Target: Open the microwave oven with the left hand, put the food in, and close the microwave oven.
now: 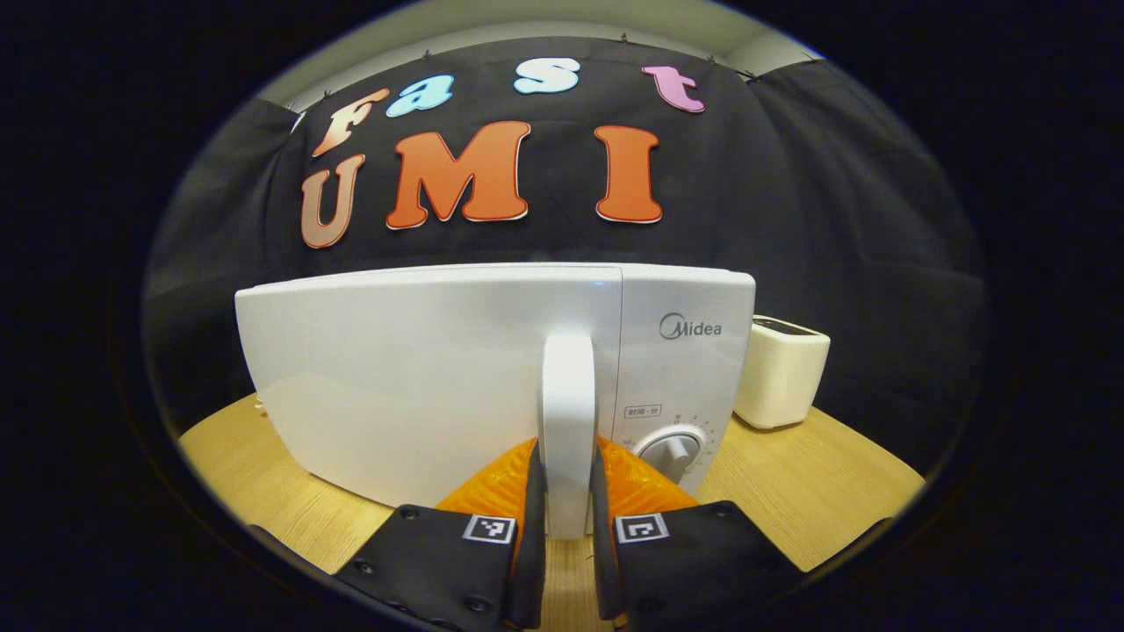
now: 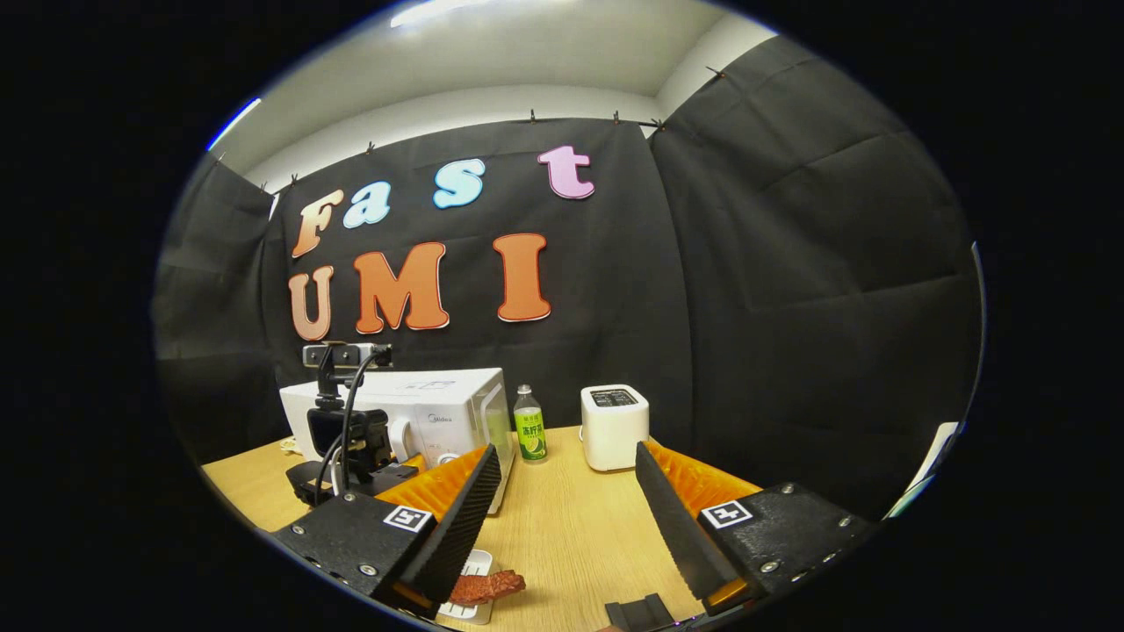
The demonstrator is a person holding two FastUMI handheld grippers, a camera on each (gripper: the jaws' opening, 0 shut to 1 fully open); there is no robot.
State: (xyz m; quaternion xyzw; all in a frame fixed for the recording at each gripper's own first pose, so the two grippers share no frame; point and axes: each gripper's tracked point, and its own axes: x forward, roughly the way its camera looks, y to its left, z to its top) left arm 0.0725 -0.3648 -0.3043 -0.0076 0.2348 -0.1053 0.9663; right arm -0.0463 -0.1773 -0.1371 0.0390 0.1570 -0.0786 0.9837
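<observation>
Microwave oven [image 1: 421, 377] on wooden counter [image 1: 817, 483], black cloth wall behind; left gripper [image 1: 567, 500] clamped on door handle [image 1: 567, 412]; right gripper [image 2: 566, 518] spread apart above food [image 2: 487, 585].

Left gripper [image 1: 567, 518] is clamping at 12 o'clock, fingers nearly together; right gripper [image 2: 569, 513] is hovering, fingers spread wide.

My left gripper [image 1: 567, 491] faces the microwave door [image 1: 421, 377], blocked ahead. Bare wooden table [image 2: 571, 527] lies between my right gripper's fingers, before a bottle [image 2: 529, 425] and toaster [image 2: 614, 427].
</observation>
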